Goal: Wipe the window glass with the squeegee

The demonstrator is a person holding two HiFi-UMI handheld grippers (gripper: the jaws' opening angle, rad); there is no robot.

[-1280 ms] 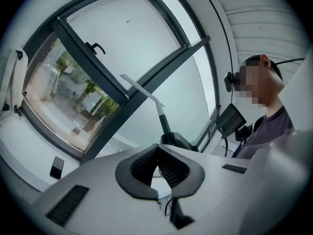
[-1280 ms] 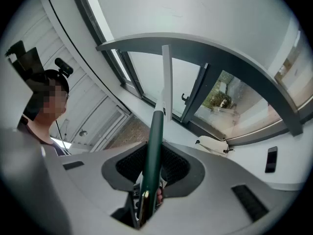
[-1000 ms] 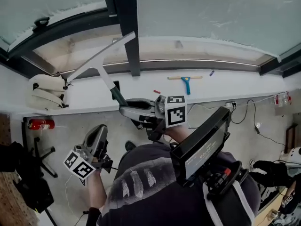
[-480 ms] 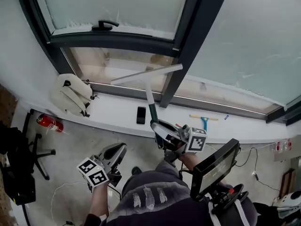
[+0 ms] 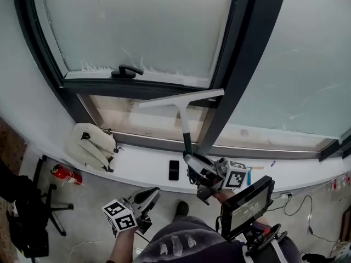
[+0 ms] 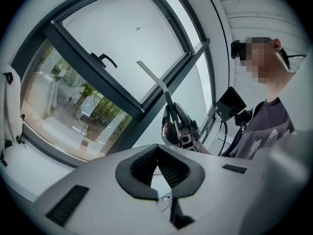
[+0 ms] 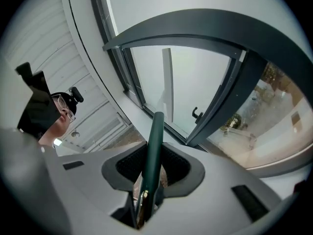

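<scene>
The squeegee has a long white blade (image 5: 181,98) and a dark green handle (image 5: 186,137). My right gripper (image 5: 190,158) is shut on the handle and holds it upright, so the blade lies almost level across the dark frame bar between the frosted upper pane (image 5: 142,21) and the clear lower pane (image 5: 145,119). In the right gripper view the handle (image 7: 154,146) runs up between the pads to the blade (image 7: 167,82). My left gripper (image 5: 153,192) hangs low at my left, shut with nothing in it. From there I see the squeegee (image 6: 155,80) and the right gripper (image 6: 178,129).
A black window handle (image 5: 127,70) sits on the frosted sash. A thick dark mullion (image 5: 236,64) rises just right of the blade. On the white sill lie a white bag (image 5: 93,147), a phone (image 5: 174,170) and a blue squeegee (image 5: 249,175). A red extinguisher (image 5: 66,174) lies on the floor.
My right gripper has raised the squeegee. The blade went from a steep slant near the sill to almost level, higher on the window. The view tilted upward. The left gripper stayed low.
</scene>
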